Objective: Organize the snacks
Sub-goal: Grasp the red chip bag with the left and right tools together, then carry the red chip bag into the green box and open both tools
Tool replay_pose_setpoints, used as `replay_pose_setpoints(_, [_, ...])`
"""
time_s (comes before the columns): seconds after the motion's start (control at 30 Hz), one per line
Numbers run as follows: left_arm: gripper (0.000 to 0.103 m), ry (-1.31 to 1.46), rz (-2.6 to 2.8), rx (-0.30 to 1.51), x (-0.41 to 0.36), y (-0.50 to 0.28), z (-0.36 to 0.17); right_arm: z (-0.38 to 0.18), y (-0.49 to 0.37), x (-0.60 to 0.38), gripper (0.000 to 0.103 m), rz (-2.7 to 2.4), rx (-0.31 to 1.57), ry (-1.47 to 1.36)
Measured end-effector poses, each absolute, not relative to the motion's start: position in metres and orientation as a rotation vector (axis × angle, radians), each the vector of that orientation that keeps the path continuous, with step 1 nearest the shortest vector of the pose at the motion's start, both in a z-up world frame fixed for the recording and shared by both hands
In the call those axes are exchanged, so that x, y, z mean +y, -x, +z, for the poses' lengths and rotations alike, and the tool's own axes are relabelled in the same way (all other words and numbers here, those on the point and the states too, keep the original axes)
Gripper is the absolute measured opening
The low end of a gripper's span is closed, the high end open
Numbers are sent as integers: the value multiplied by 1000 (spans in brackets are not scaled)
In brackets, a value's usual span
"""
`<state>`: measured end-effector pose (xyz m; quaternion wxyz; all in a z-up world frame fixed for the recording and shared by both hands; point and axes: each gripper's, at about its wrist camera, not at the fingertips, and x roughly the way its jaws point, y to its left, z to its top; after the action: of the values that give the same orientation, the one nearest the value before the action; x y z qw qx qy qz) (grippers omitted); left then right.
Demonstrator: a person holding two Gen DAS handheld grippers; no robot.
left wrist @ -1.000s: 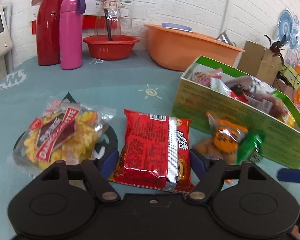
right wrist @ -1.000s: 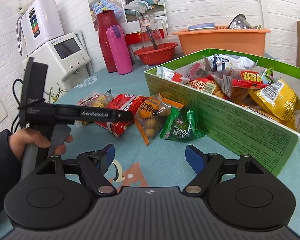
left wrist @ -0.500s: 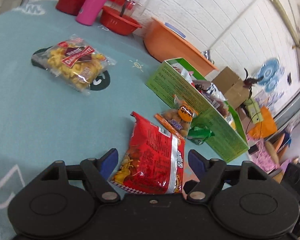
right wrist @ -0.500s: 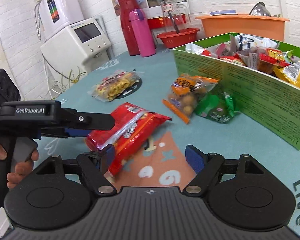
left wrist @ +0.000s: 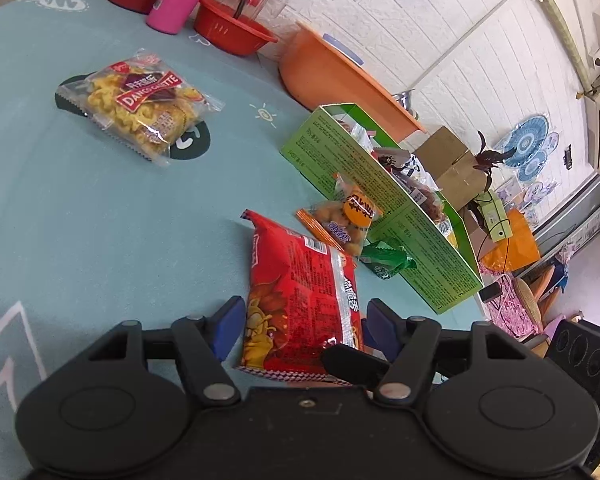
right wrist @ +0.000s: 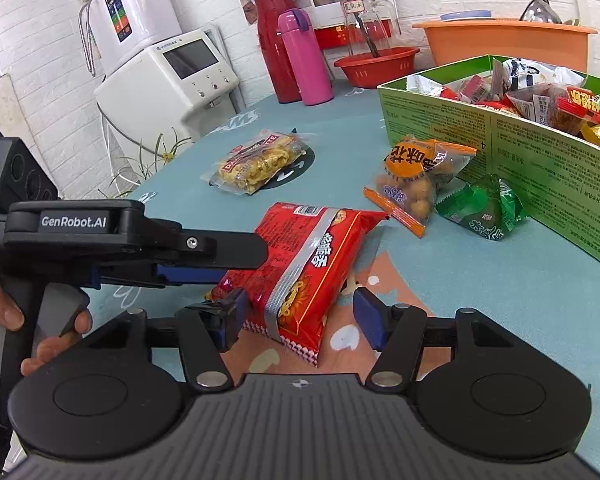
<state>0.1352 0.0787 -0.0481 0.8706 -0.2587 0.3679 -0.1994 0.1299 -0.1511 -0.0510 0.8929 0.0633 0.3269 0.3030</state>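
Note:
A red noodle packet hangs tilted just above the teal tablecloth. My left gripper holds it across its width, and its jaws are closing further on it. My right gripper straddles the packet's near end. Its jaws are closing too, with the left pad at the packet's corner and a gap at the right pad. The green box full of snacks stands to the right. An orange bag of round snacks and a small green packet lean against it. A clear bag of yellow snacks lies farther back.
At the table's back stand a red thermos, a pink flask, a red bowl and an orange basin. A white appliance stands off the table's left edge. A person's hand grips the left gripper's handle.
The left gripper carried the red packet away from the yellow bag toward the right gripper and rolled. The right gripper came to straddle the packet. Both pairs of jaws have narrowed.

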Motion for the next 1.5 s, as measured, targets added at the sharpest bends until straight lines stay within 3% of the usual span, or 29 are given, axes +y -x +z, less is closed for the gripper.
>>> replay_pose_setpoints(0.03, [86, 525, -406, 765, 76, -134, -48, -51, -130, -150, 95, 627, 673, -134])
replay_pose_setpoints(0.07, [71, 499, -377, 763, 71, -133, -48, -52, -131, -148, 81, 623, 670, -135])
replay_pose_setpoints(0.1, [66, 473, -338, 758, 67, -131, -47, -53, -131, -147, 75, 615, 666, -129])
replay_pose_setpoints(0.3, [66, 447, -322, 731, 52, -121, -33, -46, -125, -154, 71, 598, 640, -105])
replay_pose_setpoints(0.83, [66, 406, -452, 522, 1, -162, 49, 25, -136, -204, 71, 501, 326, -87])
replay_pose_setpoints(1.5, [66, 468, -456, 555, -22, -292, 26, 18, -246, -230, 71, 419, 329, -80])
